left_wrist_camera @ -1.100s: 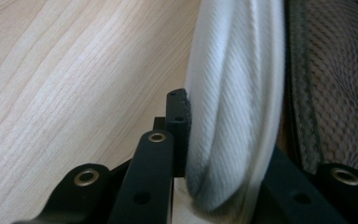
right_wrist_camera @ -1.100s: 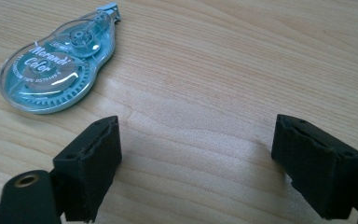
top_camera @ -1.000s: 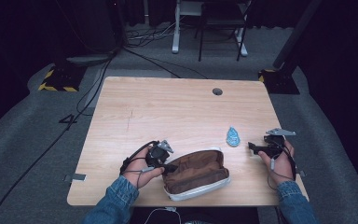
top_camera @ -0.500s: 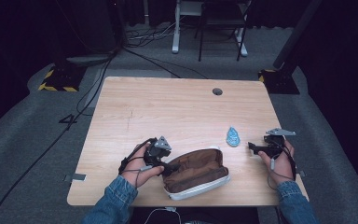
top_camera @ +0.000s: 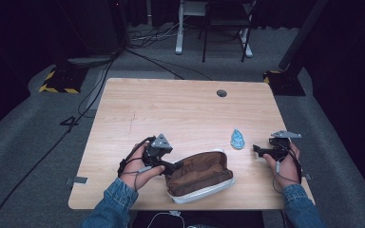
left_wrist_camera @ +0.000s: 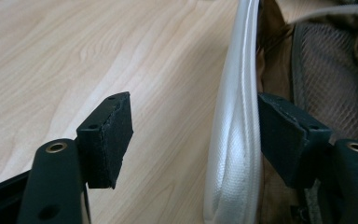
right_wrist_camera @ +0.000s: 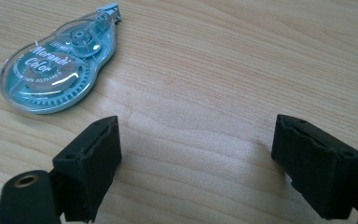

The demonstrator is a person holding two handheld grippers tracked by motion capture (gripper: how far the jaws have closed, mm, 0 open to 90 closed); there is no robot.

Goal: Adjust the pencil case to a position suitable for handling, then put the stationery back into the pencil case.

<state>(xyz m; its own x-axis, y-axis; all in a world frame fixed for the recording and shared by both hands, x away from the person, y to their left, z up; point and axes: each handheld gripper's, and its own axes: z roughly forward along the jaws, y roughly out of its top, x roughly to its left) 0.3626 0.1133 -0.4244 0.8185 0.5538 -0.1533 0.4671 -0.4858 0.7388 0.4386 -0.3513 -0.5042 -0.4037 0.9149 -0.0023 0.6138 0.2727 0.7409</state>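
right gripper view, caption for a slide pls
Open right tongs hover over the wooden table, correction tape lying just ahead.

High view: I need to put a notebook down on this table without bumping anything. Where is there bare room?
The far half of the table is bare wood, from the cable hole down to the correction tape. The near edge is crowded: the left gripper at the brown pouch, the right gripper beside the tape.

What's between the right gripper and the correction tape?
Nothing visible. The right gripper is open over bare table, and the correction tape lies flat just ahead, off to one side. The pouch sits apart by the left gripper.
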